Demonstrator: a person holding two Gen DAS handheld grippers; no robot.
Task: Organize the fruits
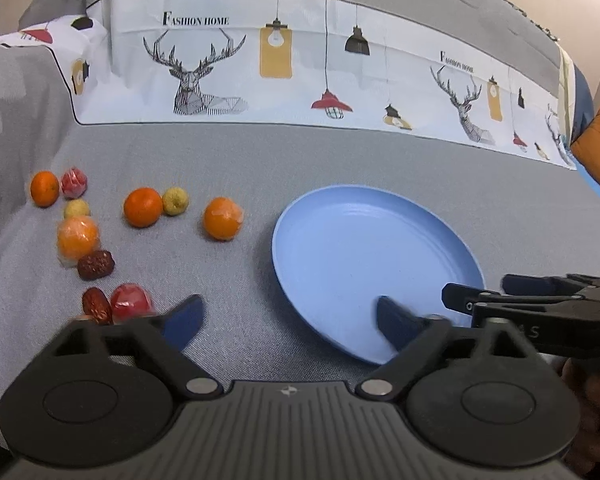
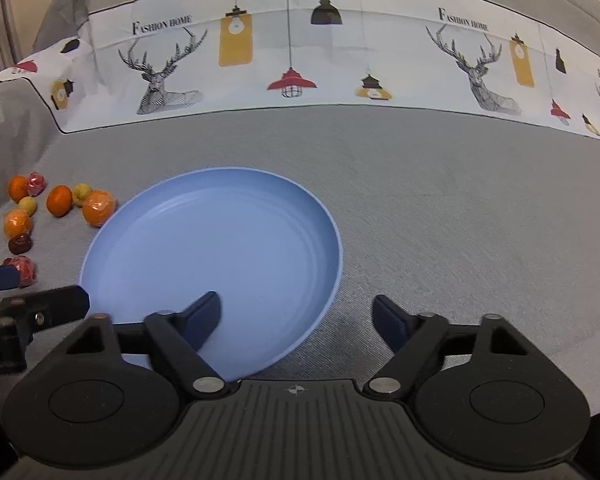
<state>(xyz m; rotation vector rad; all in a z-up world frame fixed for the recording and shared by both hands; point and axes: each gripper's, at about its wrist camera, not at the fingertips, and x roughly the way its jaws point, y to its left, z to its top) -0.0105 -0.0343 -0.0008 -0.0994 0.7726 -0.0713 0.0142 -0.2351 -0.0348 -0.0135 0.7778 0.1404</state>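
Both tongs [image 1: 290, 320] [image 2: 296, 320] spread, nothing between; blue plate [image 2: 260, 208] bare; fruits [image 1: 142, 207] scattered left.

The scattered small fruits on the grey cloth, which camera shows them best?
The left wrist view: the scattered small fruits, oranges, yellow ones, wrapped red ones and dark dates, lie large and separate left of the round blue plastic plate. The right wrist view squeezes them small at its left edge, partly overlapping.

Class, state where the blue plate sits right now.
In both wrist views the empty blue plate lies on the grey cloth, right of the scattered fruits.
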